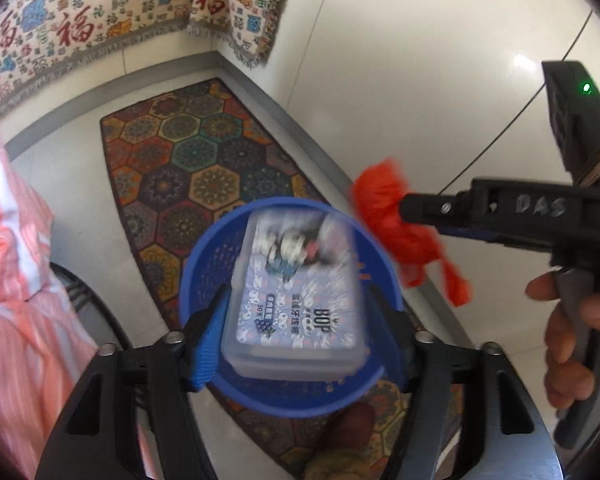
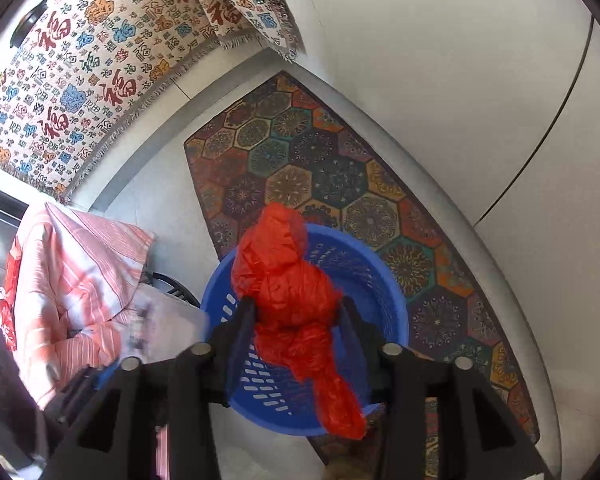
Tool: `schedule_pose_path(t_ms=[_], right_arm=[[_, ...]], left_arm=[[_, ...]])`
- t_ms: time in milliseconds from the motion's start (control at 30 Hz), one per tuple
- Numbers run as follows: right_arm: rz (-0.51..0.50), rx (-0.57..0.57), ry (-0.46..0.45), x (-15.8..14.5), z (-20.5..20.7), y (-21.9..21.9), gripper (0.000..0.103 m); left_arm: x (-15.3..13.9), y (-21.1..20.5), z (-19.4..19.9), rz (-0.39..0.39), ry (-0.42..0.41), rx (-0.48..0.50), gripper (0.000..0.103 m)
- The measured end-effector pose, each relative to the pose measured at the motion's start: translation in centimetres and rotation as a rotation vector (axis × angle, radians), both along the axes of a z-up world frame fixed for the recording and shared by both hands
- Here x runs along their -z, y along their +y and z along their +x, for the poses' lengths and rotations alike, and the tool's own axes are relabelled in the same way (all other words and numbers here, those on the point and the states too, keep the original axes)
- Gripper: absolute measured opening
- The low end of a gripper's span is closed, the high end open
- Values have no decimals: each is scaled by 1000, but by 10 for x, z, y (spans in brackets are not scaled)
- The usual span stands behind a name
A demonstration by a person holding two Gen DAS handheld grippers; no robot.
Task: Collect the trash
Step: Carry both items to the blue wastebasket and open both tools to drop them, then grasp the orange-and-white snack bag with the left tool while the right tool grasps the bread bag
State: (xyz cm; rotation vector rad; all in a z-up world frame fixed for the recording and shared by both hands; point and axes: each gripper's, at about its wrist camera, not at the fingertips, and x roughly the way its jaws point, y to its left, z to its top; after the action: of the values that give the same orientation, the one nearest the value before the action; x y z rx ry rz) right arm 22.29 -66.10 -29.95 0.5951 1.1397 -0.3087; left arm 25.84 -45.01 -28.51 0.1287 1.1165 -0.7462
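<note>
Above the blue basket [image 1: 204,264], left hand-held gripper [image 1: 296,320] loosely flanks a floss box [image 1: 296,312]; right hand-held gripper [image 2: 298,312] flanks a red bag [image 2: 292,292].

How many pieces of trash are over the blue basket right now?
2. A floss pick box sits between the left gripper jaws; a knotted red plastic bag sits between the right gripper jaws. The basket floor is partly hidden.

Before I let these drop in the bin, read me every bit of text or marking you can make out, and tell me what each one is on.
"BOP": on the lid of the plastic box, seen upside down.
"50": same lid, beside smaller Chinese print too blurred to read.
"DAS": handwritten on the right gripper.
"福": repeated on the patterned cloth; its smaller characters are too small to read.
Red plastic bag, blue basket: no text.
</note>
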Motion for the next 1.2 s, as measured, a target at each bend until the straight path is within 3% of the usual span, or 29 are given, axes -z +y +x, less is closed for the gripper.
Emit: schedule_pose_path(t_ms=[67, 233, 433, 700, 1000, 1200], right_arm=[[3, 11, 3, 1, -2, -3, 54], [-21, 23, -31, -15, -6, -3, 54], [-167, -8, -177, -76, -17, 15, 54], [-368, -85, -307, -139, -20, 71, 54], [-361, -305, -414, -159, -5, 195, 54], [-349, -586, -457, -145, 3, 324, 54]], left_arm=[[0, 0, 0, 1, -14, -9, 85], [-21, 18, -1, -31, -42, -50, 85], [-75, 72, -23, -80, -96, -107, 88], [-124, 175, -62, -52, -169, -208, 91], [-103, 322, -82, 86, -170, -495, 92], [-83, 402, -90, 185, -176, -640, 92]])
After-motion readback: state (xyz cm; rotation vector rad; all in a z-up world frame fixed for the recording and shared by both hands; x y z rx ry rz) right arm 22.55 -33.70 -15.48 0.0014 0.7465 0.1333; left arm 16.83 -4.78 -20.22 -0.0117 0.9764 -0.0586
